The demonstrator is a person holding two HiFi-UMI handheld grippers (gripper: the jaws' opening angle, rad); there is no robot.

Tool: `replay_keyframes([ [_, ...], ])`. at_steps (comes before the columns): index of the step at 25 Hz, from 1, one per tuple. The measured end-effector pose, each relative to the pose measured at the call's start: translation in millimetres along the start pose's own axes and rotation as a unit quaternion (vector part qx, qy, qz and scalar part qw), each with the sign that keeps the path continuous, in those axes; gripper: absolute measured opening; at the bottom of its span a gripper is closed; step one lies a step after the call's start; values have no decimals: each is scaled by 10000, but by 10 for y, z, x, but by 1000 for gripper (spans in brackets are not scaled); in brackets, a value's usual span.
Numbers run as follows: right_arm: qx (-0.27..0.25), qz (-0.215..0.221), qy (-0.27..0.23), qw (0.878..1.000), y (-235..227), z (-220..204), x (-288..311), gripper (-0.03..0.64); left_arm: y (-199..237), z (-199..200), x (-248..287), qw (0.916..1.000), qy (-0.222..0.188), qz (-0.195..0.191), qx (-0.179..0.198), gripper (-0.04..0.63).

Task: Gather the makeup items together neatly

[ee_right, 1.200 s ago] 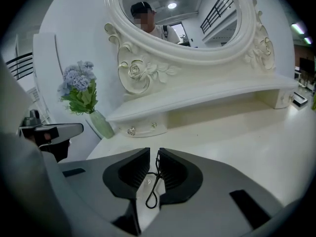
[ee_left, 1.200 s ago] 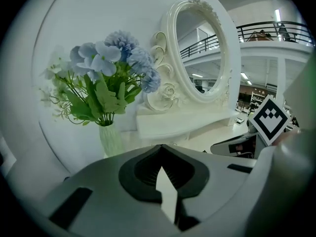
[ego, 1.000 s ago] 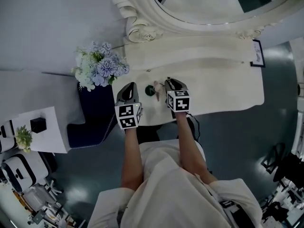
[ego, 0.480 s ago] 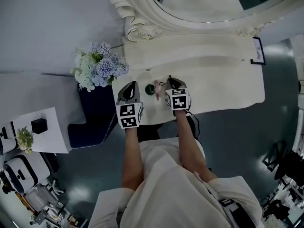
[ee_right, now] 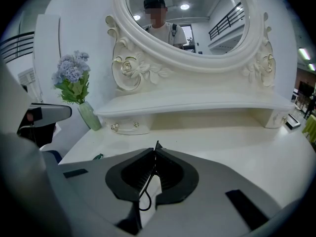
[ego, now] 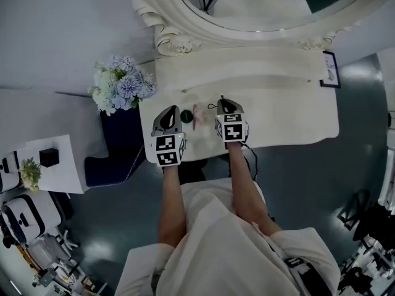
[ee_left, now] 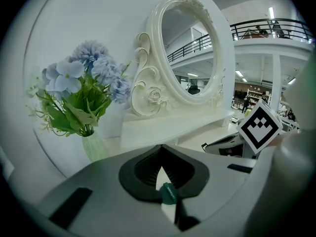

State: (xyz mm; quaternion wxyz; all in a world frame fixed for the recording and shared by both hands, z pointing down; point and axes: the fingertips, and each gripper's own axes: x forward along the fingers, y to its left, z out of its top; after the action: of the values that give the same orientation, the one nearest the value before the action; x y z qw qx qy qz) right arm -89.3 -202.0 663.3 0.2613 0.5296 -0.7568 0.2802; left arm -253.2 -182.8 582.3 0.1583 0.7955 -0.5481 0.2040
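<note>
Gripping black cord point(ee_right: 147, 180), flowers point(ego: 120, 88) left, mirror point(ego: 259, 2) ahead

white short-sleeved top point(ego: 217, 242), grey left gripper point(ego: 171, 109) and right gripper point(ego: 223, 100) with black-and-white marker cubes point(ego: 166, 150).

I count two grippers, my left gripper point(ego: 171, 109) and my right gripper point(ego: 224, 100), each with two fingers point(ee_left: 143, 169). On the one table point(ego: 296, 122) lie one round green item point(ego: 187, 116) and one pink item point(ego: 198, 113), both between the grippers. One thin black loop point(ee_right: 143, 209) is between my right fingers, one small green piece point(ee_left: 168, 192) between my left fingers. At twelve o'clock stands one oval mirror point(ego: 265, 8); at ten o'clock one bunch of blue flowers point(ego: 120, 85) in one vase point(ee_left: 94, 147); toward two o'clock one small picture frame point(ego: 330, 68). At about nine o'clock are one dark blue seat point(ego: 120, 150) and one white stand point(ego: 65, 171) with one black cube point(ego: 49, 161) and one small plant point(ego: 29, 176).
</note>
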Motion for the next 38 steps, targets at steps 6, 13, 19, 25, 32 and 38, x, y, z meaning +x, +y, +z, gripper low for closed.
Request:
replay_keyframes([
  [6, -185, -19, 15, 9998, -311, 43, -202, 49, -354, 124, 61, 10000, -95, -6, -11, 14],
  [13, -482, -97, 78, 9988, -879, 41, -410, 49, -821, 164, 249, 9994, -232, -11, -268, 14],
  [19, -571, -179, 187, 9980, -1327, -46, -573, 49, -1177, 177, 373, 9988, -260, -12, -417, 14],
  [25, -575, -198, 345, 9976, -1657, -196, -589, 49, -1385, 265, 434, 9981, -340, 121, -508, 14],
  [32, -476, -193, 474, 9976, -1855, -353, -579, 49, -1546, 210, 471, 9981, -248, 98, -550, 14],
  [38, -437, -156, 533, 9975, -1906, -474, -562, 49, -1539, 153, 431, 9980, -184, 223, -559, 14],
])
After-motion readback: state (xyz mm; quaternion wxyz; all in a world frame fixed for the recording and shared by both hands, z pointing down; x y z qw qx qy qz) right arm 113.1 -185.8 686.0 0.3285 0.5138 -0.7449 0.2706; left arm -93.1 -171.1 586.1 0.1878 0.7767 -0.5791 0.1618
